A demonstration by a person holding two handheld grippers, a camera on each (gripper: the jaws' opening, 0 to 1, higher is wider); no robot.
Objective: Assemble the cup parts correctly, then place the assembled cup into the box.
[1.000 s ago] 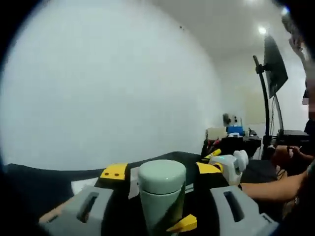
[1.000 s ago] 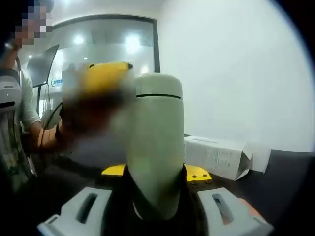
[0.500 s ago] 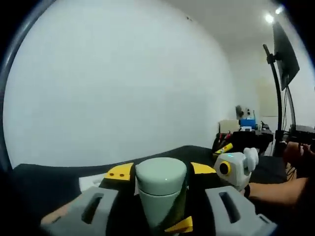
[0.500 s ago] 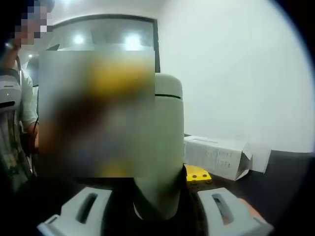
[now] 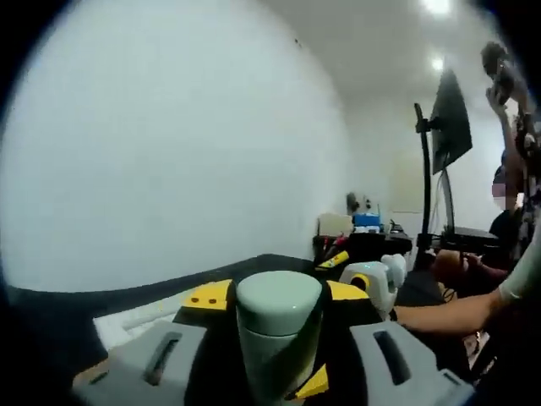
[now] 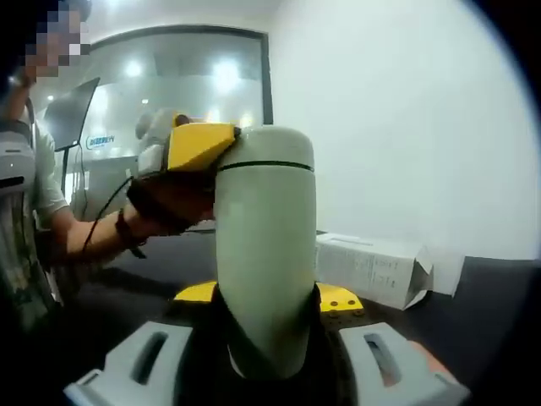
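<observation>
Right gripper [image 6: 269,326] is clenched on the pale green cup [image 6: 266,245], holding it upright above the dark counter [image 6: 490,296]. Left gripper [image 5: 269,334] clamps the cup's lid [image 5: 279,304] from the other side (its yellow pad touches the cap in the right gripper view). The white box [image 6: 376,269] lies behind, near the counter's far edge.

A plain white wall [image 5: 169,144] spans the left gripper view from 9 to 1 o'clock. Round ceiling lights [image 5: 437,7] glow near 1 o'clock. At 3 o'clock a dark monitor [image 5: 450,118] stands on a black pole, beside a cluttered dark desk [image 5: 372,245]. In the right gripper view, a large glass partition [image 6: 182,85] with a dark frame reflects ceiling lights at 11 o'clock. A white wall [image 6: 397,118] covers the right side, above a dark tabletop [image 6: 482,296].
</observation>
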